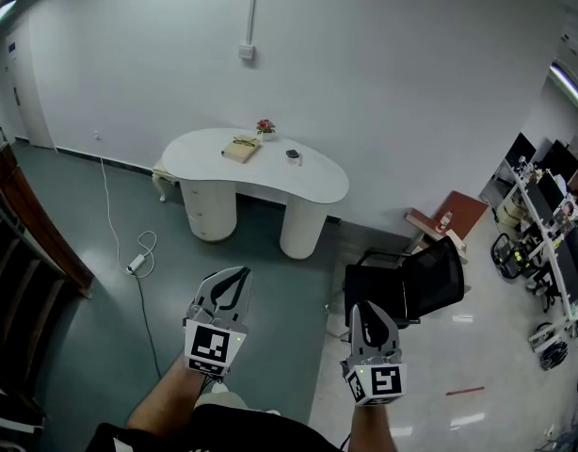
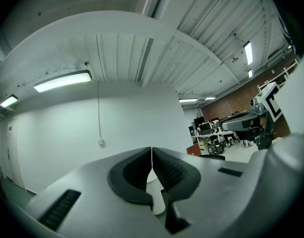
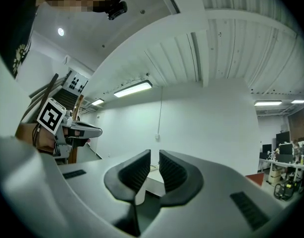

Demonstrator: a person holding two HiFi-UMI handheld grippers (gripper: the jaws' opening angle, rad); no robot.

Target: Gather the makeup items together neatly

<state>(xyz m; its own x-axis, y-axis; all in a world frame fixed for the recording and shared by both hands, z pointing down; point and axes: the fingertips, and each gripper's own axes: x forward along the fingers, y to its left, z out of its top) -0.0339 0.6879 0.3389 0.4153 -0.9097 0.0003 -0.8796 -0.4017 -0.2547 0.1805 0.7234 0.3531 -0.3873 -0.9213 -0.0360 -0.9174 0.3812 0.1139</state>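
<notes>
- Room: white wall (image 1: 364, 83), grey-green floor (image 1: 101, 328), desks with monitors far right.
- White curved worktop (image 1: 322, 182) stands against the wall on two round pedestals, well ahead of both grippers.
- On the worktop: tan flat box (image 1: 240, 148), small pot with red flowers (image 1: 264, 128) just behind it, small dark item (image 1: 293, 154) a bit to the right. All too small from here to identify which are makeup. They sit near each other but not touching.
- Black office chair (image 1: 407, 290) on the floor right of the worktop, just beyond the right gripper in the head view.
- Power strip (image 1: 136, 265) with a white cable on the floor to the left.
- Left gripper (image 1: 234, 276): held low in front of the person, pointing level toward the worktop. Jaws together, tips touching, nothing between them.
- Right gripper (image 1: 366, 309): beside the left one, apart from it, also level. Jaws all but together, only a thin slit, nothing in it.
- Neither gripper is anywhere near the items on the worktop.
</notes>
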